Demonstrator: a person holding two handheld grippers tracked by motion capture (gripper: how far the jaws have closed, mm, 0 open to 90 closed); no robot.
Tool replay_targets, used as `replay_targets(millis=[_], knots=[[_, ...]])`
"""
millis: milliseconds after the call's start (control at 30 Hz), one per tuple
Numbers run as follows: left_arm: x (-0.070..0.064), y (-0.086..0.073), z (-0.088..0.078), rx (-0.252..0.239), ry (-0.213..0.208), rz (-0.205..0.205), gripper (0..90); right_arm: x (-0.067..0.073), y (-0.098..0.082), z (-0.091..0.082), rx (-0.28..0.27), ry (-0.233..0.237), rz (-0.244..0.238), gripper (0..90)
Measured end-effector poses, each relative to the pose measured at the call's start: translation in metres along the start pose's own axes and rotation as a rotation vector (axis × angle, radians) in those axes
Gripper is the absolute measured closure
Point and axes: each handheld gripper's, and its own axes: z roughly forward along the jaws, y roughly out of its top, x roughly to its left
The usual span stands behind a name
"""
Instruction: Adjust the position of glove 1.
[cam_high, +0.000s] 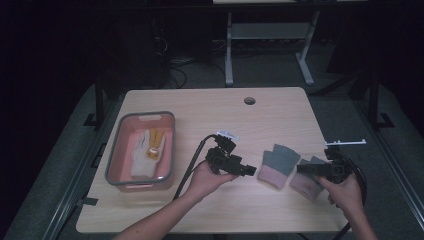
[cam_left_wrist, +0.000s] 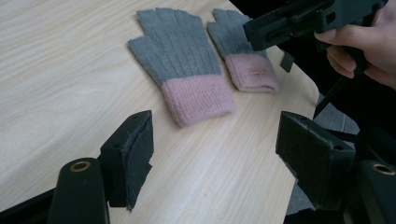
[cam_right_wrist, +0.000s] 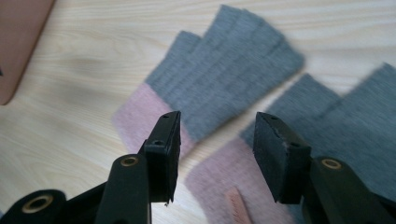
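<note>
Gloves: two grey fingerless gloves with pink cuffs lay flat on the table (cam_high: 280, 107), right of centre, side by side and just apart.
Near glove (cam_high: 278, 165): the one toward the middle of the table, cuff toward the person, finger ends pointing away; seen also in the left gripper view (cam_left_wrist: 187, 60) and the right gripper view (cam_right_wrist: 224, 70).
Far glove (cam_high: 306, 181): it lay under the right gripper, a small tan label on its pink cuff (cam_left_wrist: 247, 51) (cam_right_wrist: 355, 126).
Left hand (cam_high: 207, 179): the forearm came in from the bottom edge, angled up and to the right, wrist about level, fingers wrapped round the gripper's body.
Left gripper (cam_high: 249, 170): it pointed right toward the near glove's cuff, tips just short of it; jaws stood wide apart with bare table between them, nothing held (cam_left_wrist: 215, 154).
Right hand (cam_high: 345, 192): it came in from the lower right corner, clasping the gripper from behind.
Right gripper (cam_high: 303, 168): it pointed left, low over the far glove; jaws parted above that cuff, pads not pressing on it, nothing grasped (cam_right_wrist: 217, 154).
Bin (cam_high: 116, 150): a pink bin with a grey rim sat at the table's left, well apart from the gloves.
White glove (cam_high: 145, 156): it lay inside the bin, partly yellow.
</note>
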Motion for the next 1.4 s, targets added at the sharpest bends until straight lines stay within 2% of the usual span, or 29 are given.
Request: replay_targets(millis=[167, 233, 500, 733, 933, 1067, 1233, 1400], knots=[[0.0, -0.001, 0.007, 0.009, -0.008, -0.003, 27.0, -0.006, -0.004, -0.003, -0.002, -0.044, 0.005, 51.7], [-0.001, -0.002, 0.009, 0.012, -0.011, -0.004, 27.0, -0.007, -0.005, -0.003, 0.006, -0.058, 0.021, 51.8], [-0.003, -0.002, 0.015, 0.021, -0.018, -0.001, 27.0, -0.017, -0.013, -0.001, 0.02, -0.138, 0.02, 51.9], [-0.004, -0.003, 0.018, 0.026, -0.031, -0.005, 27.0, -0.017, -0.019, 0.008, 0.049, -0.206, -0.027, 51.6], [-0.004, -0.004, 0.019, 0.027, -0.027, -0.005, 27.0, -0.01, -0.021, 0.012, 0.061, -0.263, -0.078, 57.2], [-0.004, -0.006, 0.02, 0.022, -0.019, -0.005, 27.0, -0.009, -0.022, 0.013, 0.052, -0.274, -0.088, 66.3], [-0.002, -0.007, 0.02, 0.013, -0.017, -0.013, 27.1, -0.01, -0.022, 0.013, 0.055, -0.26, -0.08, 78.2], [0.0, -0.008, 0.019, 0.014, -0.017, -0.018, 27.1, -0.01, -0.021, 0.013, 0.055, -0.248, -0.07, 82.7]])
